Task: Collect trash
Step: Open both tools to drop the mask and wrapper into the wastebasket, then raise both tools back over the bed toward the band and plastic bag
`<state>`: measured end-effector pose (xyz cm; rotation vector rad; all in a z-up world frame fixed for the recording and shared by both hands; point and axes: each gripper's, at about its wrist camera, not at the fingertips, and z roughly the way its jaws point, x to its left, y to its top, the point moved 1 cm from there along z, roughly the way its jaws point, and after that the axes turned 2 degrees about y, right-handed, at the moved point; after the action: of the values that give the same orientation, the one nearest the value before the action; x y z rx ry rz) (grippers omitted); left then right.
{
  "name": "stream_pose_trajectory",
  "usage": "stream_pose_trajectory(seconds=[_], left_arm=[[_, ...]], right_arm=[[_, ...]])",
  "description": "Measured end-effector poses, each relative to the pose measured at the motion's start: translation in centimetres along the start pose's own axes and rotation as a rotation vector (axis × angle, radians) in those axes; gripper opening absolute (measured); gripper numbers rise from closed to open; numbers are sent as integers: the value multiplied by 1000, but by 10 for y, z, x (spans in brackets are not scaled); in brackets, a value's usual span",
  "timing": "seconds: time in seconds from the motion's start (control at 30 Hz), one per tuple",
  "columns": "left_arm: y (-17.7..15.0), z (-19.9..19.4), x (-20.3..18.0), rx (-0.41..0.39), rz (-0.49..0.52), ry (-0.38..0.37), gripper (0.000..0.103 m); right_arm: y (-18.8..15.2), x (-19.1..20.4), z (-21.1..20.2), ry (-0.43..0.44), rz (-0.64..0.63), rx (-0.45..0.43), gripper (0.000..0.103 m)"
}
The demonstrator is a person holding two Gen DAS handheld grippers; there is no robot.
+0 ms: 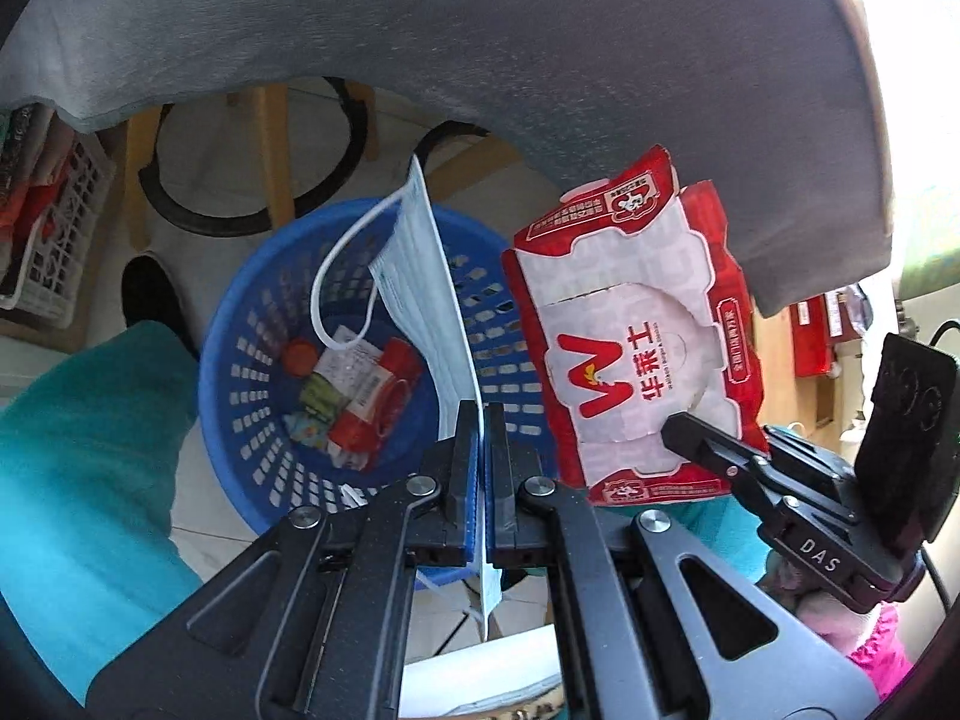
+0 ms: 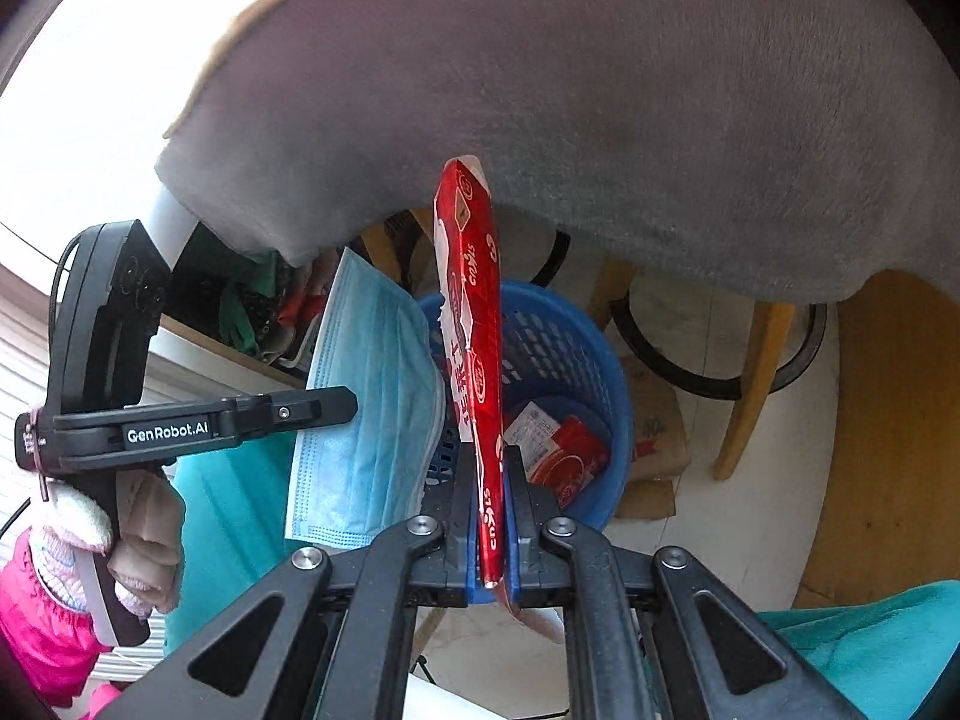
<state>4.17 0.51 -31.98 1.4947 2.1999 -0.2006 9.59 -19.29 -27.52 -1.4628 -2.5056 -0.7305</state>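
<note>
here the left gripper clamps a mask, the right gripper a red wrapper, above the basket.

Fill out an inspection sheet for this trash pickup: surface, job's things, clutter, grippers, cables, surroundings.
Surface: grey cloth-covered tabletop overhead; pale tiled floor below.
Job's things: blue face mask and red-and-white carton held above the blue basket, which already holds wrappers.
Clutter: flattened cardboard on the floor beside the basket.
Grippers: left gripper shut on the face mask; right gripper shut on the carton.
Cables: a dark cable by the right gripper's body.
Surroundings: wooden stool legs, white crate, teal trouser legs.
</note>
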Motion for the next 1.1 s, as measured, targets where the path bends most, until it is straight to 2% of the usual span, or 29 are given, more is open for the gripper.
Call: stream_pose_trajectory(seconds=[0.3, 0.37, 0.43, 0.5, 0.57, 0.6, 0.7, 0.77, 1.0, 1.1], left_arm=[[3, 2, 10, -17, -15, 52, 0], [3, 0, 11, -21, -14, 67, 0], [3, -1, 11, -27, -15, 72, 3], [4, -2, 12, -32, -17, 82, 12], [4, -3, 14, -40, -23, 92, 29], [4, -4, 14, -46, -25, 95, 31], [5, -5, 15, -53, -23, 101, 33], [5, -7, 15, -56, -17, 111, 33], [6, -17, 8, -90, 23, 140, 34], [6, -26, 5, -116, 49, 150, 40]], right_arm=[[5, 6, 7, -5, 5, -1, 8], [6, 7, 8, -3, 5, -6, 16], [8, 9, 10, -6, -4, -7, 19], [11, 9, 13, -12, -15, -10, 26], [12, 11, 14, -22, -25, -18, 34], [13, 12, 14, -27, -29, -21, 35], [14, 13, 13, -32, -32, -25, 45], [14, 13, 12, -40, -34, -30, 57], [15, 10, 2, -47, -42, -53, 68], [17, 10, -5, -48, -52, -68, 70]])
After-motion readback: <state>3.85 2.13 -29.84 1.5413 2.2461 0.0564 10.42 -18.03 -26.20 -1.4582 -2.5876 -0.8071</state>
